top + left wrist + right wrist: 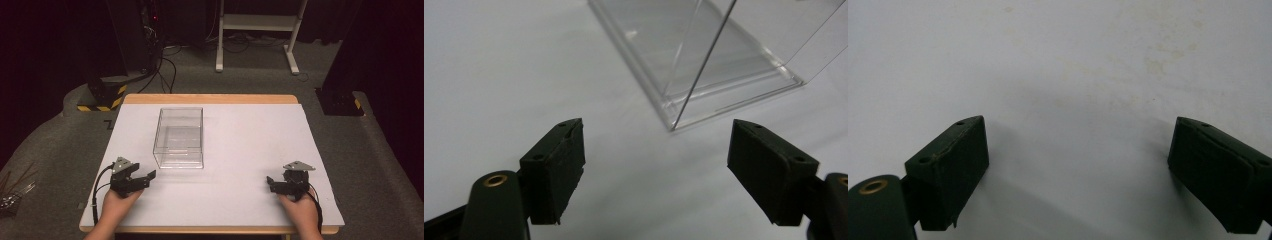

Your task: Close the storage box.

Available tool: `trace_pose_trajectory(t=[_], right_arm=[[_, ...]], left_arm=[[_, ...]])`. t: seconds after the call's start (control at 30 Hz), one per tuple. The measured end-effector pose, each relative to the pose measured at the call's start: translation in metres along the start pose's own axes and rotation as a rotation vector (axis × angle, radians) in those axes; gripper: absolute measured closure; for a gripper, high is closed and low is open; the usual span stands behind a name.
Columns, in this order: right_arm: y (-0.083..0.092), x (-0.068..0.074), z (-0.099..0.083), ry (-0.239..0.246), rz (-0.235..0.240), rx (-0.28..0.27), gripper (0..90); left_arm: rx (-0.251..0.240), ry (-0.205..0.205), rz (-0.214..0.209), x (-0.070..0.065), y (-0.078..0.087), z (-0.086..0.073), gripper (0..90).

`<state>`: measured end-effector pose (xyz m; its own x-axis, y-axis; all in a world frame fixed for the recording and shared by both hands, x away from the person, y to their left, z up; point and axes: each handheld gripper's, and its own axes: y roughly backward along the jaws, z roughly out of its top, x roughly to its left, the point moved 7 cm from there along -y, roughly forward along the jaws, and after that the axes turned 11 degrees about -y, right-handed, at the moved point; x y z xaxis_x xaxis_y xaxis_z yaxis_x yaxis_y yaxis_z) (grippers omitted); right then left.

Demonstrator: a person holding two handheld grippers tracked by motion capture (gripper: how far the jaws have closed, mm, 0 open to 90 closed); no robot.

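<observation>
A clear plastic box [179, 137] stands on the white table top [240, 150], left of the middle. In the high view my left gripper [148, 176] rests near the front left, a short way below and left of the box, held by a hand. In the left gripper view the box [724, 55] has its near corner just beyond the left gripper [656, 150], whose jaws stand wide apart with nothing between them. My right gripper [270, 182] rests at the front right, far from the box. In the right gripper view the right gripper [1078, 155] is open over bare white surface.
The table has a wooden edge [210, 98] at the back. Beyond it on grey carpet stand a white frame [257, 30], black equipment with cables [145, 45] and a yellow-black striped base [102, 97]. A black block [340, 100] sits at the right.
</observation>
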<state>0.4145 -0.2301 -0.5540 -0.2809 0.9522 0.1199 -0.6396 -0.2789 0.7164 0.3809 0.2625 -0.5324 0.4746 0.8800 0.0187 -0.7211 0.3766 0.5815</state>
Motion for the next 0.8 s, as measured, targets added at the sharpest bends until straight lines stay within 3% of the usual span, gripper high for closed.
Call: trace_pose_trajectory(t=[0.13,0.2,0.23,0.33,0.43,0.5,0.8], right_arm=[[0.000,0.000,0.000,-0.002,-0.001,0.001,9.1],[0.000,0.000,0.000,0.001,-0.001,0.000,9.1],[0.000,0.000,0.000,-0.003,-0.001,0.001,9.1],[0.000,0.000,0.000,-0.002,-0.001,0.001,9.1],[0.000,0.000,0.000,-0.002,-0.001,0.001,9.1],[0.000,0.000,0.000,-0.002,-0.001,0.001,9.0],[0.000,0.000,0.000,-0.001,-0.003,0.000,9.1]], left_arm=[[0.028,0.007,0.016,0.009,0.010,-0.015,23.3],[0.044,-0.020,0.036,0.013,0.013,-0.022,23.2],[0.063,-0.052,0.052,0.016,0.014,-0.026,23.0],[0.104,-0.060,0.074,0.020,0.013,-0.033,20.7],[0.123,-0.067,0.064,0.018,0.009,-0.034,19.1],[0.142,-0.115,0.087,0.015,0.007,-0.035,15.1],[0.129,-0.105,0.074,0.014,0.007,-0.035,17.0]])
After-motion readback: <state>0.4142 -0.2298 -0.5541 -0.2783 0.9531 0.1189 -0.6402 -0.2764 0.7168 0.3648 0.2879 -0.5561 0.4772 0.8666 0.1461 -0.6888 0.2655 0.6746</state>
